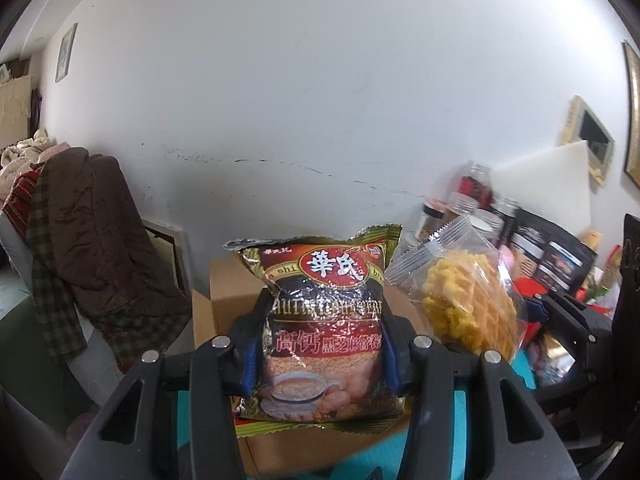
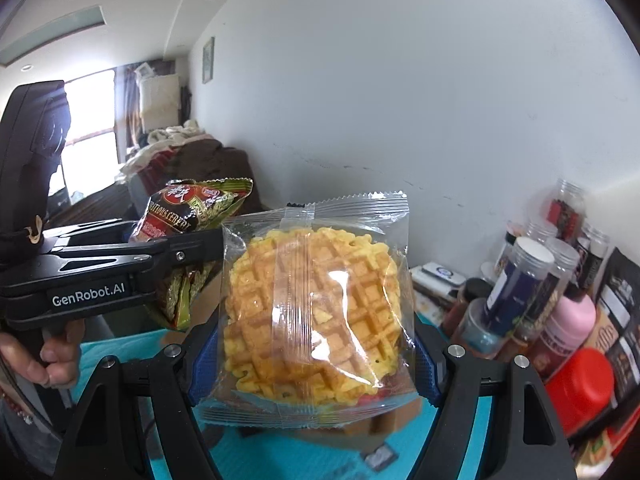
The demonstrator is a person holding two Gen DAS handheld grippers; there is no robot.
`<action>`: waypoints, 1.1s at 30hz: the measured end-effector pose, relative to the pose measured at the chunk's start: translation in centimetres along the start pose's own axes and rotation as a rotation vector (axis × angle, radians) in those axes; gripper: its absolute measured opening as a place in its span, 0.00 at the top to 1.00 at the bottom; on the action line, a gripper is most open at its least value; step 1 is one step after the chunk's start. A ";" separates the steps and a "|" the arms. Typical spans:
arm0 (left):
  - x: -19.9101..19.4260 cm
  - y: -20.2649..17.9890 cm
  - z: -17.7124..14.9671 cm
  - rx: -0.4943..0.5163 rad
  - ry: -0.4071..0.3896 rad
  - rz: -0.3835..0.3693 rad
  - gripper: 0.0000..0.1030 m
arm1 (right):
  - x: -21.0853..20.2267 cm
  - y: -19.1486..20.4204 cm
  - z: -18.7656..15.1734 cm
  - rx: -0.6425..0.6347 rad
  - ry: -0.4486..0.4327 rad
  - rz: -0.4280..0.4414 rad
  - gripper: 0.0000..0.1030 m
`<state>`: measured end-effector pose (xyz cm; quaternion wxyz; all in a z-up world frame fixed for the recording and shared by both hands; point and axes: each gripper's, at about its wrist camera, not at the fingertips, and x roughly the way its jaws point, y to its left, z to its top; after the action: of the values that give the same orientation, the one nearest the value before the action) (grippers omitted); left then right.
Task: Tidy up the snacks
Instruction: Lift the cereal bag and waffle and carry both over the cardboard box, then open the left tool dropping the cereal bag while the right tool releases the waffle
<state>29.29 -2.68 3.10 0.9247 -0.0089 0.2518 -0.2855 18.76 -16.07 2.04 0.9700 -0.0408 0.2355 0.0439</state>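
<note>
The left hand-held gripper (image 1: 322, 354) clamps a red cereal packet (image 1: 324, 336) upright above a turquoise surface (image 1: 200, 420); its blue pads hide the packet's sides, and only "shi" and Chinese characters read clearly. The right hand-held gripper (image 2: 310, 364) grips a clear-wrapped waffle (image 2: 314, 312), just beside the packet. "GenRobot.AI" marks the left tool's side. Jars (image 2: 520, 280) crowd the right edge, labels unreadable.
</note>
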 end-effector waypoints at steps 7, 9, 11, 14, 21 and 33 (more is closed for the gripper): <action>5.5 1.1 1.3 -0.002 0.042 0.035 0.55 | 5.6 -2.0 0.8 0.028 0.052 0.003 0.25; 7.2 1.3 1.5 0.012 0.067 0.054 0.55 | 7.1 -2.7 0.9 0.051 0.071 0.013 0.25; 8.8 1.3 1.7 0.021 0.096 0.063 0.55 | 8.1 -3.2 0.7 0.056 0.090 0.019 0.25; 10.5 1.2 1.5 0.028 0.125 0.070 0.55 | 9.7 -3.7 0.2 0.073 0.124 0.016 0.25; 14.1 1.9 -0.6 0.025 0.231 0.079 0.55 | 12.5 -4.2 -1.2 0.079 0.219 0.016 0.25; 16.8 2.0 -1.8 0.065 0.340 0.123 0.55 | 16.1 -4.9 -2.7 0.131 0.340 0.059 0.23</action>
<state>41.43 -9.68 -6.47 0.8843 0.0846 0.3950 -0.2340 32.29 -20.19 -7.50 0.9151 0.0227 0.3996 0.0495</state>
